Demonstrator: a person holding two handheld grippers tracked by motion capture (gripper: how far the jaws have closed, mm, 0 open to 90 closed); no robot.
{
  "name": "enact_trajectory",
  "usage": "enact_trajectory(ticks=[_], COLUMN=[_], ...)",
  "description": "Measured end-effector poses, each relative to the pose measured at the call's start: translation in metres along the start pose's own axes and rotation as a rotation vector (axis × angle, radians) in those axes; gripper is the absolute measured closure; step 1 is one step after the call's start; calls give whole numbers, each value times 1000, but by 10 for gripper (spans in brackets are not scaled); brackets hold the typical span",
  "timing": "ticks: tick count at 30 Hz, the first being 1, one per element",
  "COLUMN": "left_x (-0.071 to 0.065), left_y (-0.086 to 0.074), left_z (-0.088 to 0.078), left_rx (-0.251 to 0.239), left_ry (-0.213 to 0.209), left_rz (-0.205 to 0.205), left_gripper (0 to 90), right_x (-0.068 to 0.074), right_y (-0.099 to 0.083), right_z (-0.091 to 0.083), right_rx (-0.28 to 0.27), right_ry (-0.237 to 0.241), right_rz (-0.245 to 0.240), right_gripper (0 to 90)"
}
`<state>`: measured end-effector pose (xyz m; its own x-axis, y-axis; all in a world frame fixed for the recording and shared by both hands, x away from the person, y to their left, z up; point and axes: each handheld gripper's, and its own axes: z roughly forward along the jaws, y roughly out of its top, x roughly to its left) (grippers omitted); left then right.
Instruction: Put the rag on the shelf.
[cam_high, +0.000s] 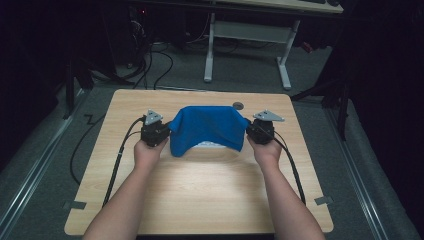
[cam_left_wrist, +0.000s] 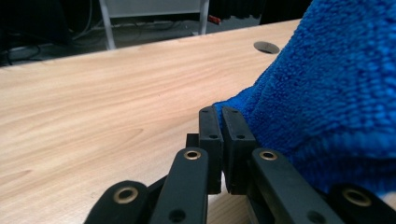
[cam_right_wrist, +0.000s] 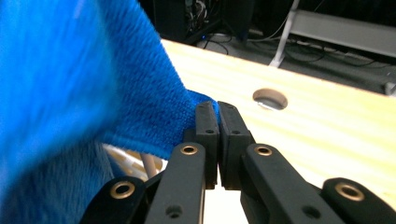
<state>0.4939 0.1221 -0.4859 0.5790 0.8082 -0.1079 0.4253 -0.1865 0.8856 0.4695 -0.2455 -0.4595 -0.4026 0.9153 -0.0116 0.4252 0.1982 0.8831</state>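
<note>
Left gripper (cam_high: 159, 131): I hold it at about 9 o'clock of the cloth; its jaws are pressed together on the cloth's left corner, with a tuft of blue pile showing at the tips in the left gripper view.
Right gripper (cam_high: 256, 131): I hold it at 3 o'clock of the cloth; its jaws are likewise clamped on the right corner, with blue fabric pinched between the tips in the right gripper view.
Blue microfibre cloth (cam_high: 207, 127): it is stretched between my two grippers over the far half of the table, its upper edge taut and its body draping toward 6 o'clock. The lower edge seems to rest on something pale beneath it.
Hidden item: pale slats or rods show under the hem in the right gripper view; I cannot tell what they are.
Wooden table (cam_high: 200, 200): the half nearest me is bare, and a round cable hole (cam_high: 238, 105) sits at 12 o'clock, just beyond the cloth.
Risk, grip: each hold takes only the very tip of a corner, so I judge that a sharp pull outward could slip the fabric free on one side and drop the cloth askew.
Risk, drag: if I move the cloth low, its hanging hem could catch the item underneath and shift it.
Risk, symmetry: uneven hand heights would make the cloth slump to one side.
</note>
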Motion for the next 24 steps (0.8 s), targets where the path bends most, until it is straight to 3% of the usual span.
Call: enact_trajectory(ticks=[7, 13, 18, 21, 24], left_x=[1, 1, 0, 1, 1], left_y=[-11, -18, -18, -16, -15], left_z=[12, 15, 14, 11, 6], left_rx=[48, 51, 62, 57, 46], left_ry=[-15, -28, -26, -4, 23], left_rz=[-18, -41, -44, -53, -36], left_gripper=[875, 853, 800, 698, 645], right_x=[2, 1, 0, 1, -1], right_y=[-17, -30, -33, -30, -28], right_z=[10, 15, 16, 15, 12], right_rx=[29, 42, 45, 40, 35], right_ry=[11, 12, 19, 12, -7], right_rz=[14, 35, 40, 33, 36], right_gripper=[891, 886, 861, 782, 726])
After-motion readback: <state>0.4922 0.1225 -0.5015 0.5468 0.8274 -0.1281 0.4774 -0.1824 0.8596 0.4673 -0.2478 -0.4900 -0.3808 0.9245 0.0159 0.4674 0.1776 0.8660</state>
